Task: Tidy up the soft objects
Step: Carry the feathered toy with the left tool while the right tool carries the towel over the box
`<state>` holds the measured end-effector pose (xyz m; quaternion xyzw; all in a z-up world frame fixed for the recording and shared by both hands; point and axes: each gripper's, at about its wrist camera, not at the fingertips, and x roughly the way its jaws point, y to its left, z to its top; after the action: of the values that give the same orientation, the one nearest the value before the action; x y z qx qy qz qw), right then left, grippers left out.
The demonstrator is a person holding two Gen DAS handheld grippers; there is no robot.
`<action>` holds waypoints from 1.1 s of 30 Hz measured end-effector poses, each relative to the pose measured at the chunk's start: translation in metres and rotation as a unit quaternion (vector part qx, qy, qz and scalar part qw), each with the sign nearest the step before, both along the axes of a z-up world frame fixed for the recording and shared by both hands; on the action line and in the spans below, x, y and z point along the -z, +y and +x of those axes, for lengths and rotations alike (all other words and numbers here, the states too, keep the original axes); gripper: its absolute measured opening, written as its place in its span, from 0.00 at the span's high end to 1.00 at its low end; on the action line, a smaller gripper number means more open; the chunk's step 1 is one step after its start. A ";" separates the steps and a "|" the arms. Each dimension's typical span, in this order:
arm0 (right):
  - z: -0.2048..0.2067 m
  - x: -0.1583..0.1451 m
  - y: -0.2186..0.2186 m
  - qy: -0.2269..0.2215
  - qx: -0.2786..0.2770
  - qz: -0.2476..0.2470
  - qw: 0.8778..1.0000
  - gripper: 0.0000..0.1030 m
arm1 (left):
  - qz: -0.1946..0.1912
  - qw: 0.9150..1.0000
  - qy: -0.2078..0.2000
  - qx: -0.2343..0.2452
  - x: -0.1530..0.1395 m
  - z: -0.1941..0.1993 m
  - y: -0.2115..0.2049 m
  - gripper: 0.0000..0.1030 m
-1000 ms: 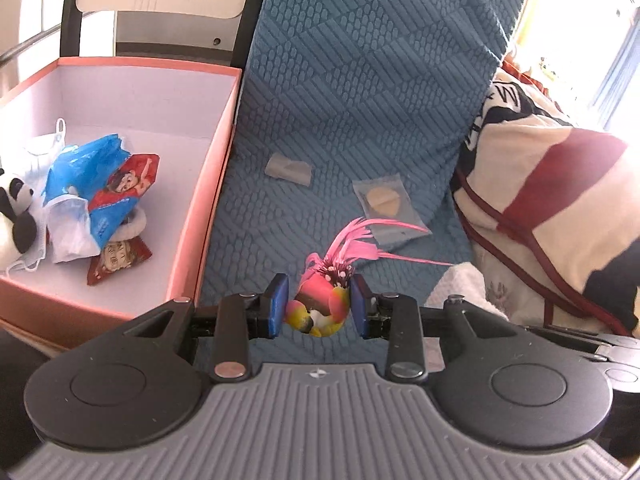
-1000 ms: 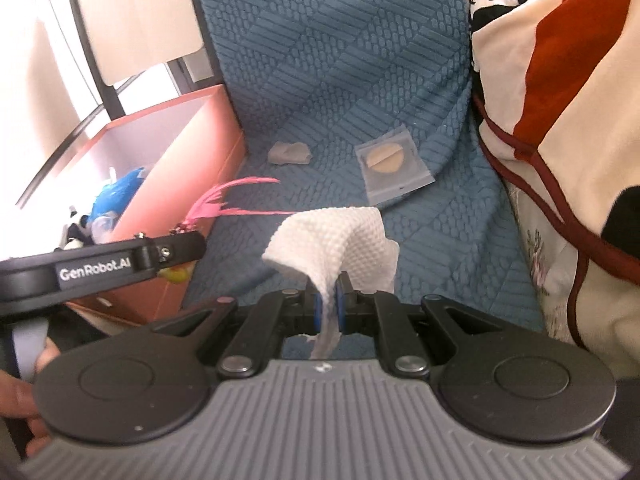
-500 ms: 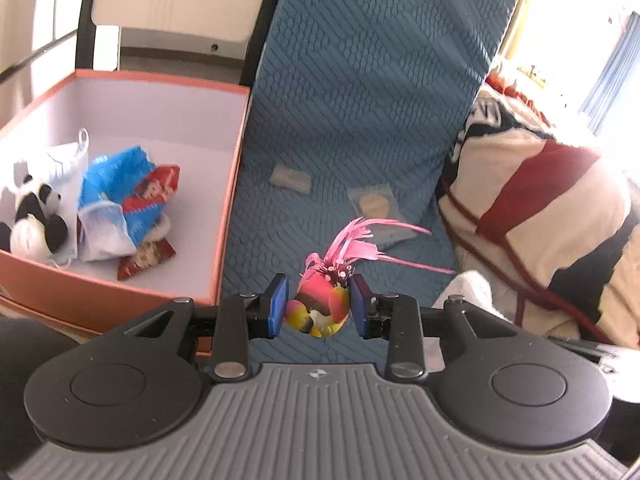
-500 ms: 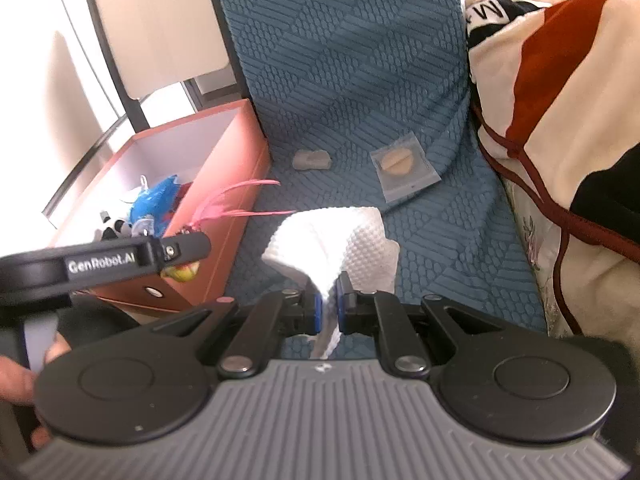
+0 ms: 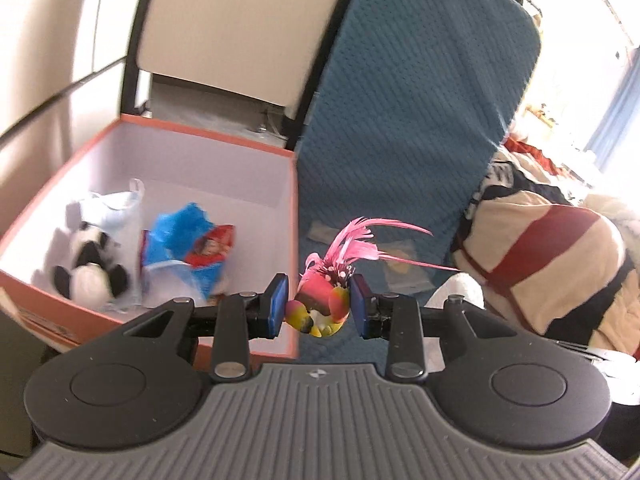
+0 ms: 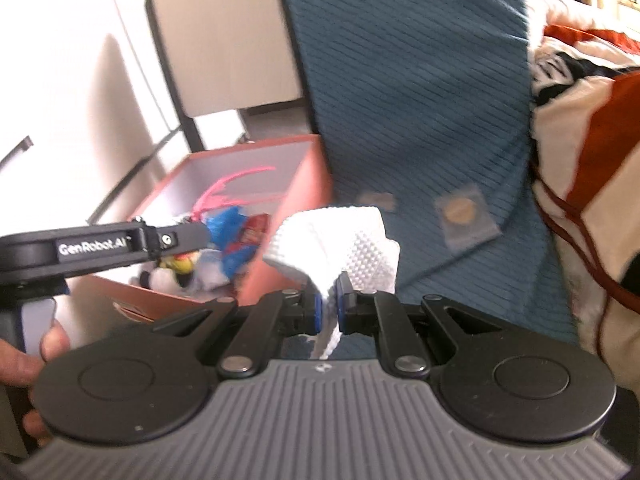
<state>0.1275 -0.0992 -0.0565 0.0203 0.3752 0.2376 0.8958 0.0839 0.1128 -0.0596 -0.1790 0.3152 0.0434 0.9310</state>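
Left and right wrist views. My left claw (image 5: 319,306) pointed down and forward, its blue pads closed on a bright feathered bird toy (image 5: 320,304) whose pink plume rose above the pads, just right of the orange box (image 5: 294,208). My right claw (image 6: 329,306) was pinched nearly closed on a white tissue (image 6: 340,236), which billowed above the pads. A hand (image 6: 28,364) gripped the left tool, whose side read "GenRobot.AI". The box held a panda plush (image 5: 92,268) and blue and red wrappers (image 5: 188,252), with open floor at its far side. Two small clear packets (image 6: 466,220) lay on the blue cover (image 5: 420,120), right of the box.
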 end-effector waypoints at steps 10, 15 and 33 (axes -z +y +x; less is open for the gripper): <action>-0.008 -0.005 0.061 0.003 -0.061 0.016 0.998 0.89 | 0.011 0.999 0.004 -0.046 -0.012 -0.025 0.051 0.63; -0.007 -0.006 0.088 0.006 -0.085 0.013 0.996 0.89 | 0.013 0.998 0.013 -0.060 -0.010 -0.031 0.071 0.63; 0.041 0.021 0.171 0.031 -0.116 -0.027 0.992 0.88 | -0.001 0.997 0.054 -0.063 0.030 0.030 0.153 0.63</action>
<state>0.1686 0.0713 -0.0776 -0.0398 0.4084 0.3289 0.8506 0.1144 0.2656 -0.0901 -0.1967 0.3535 0.1109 0.9078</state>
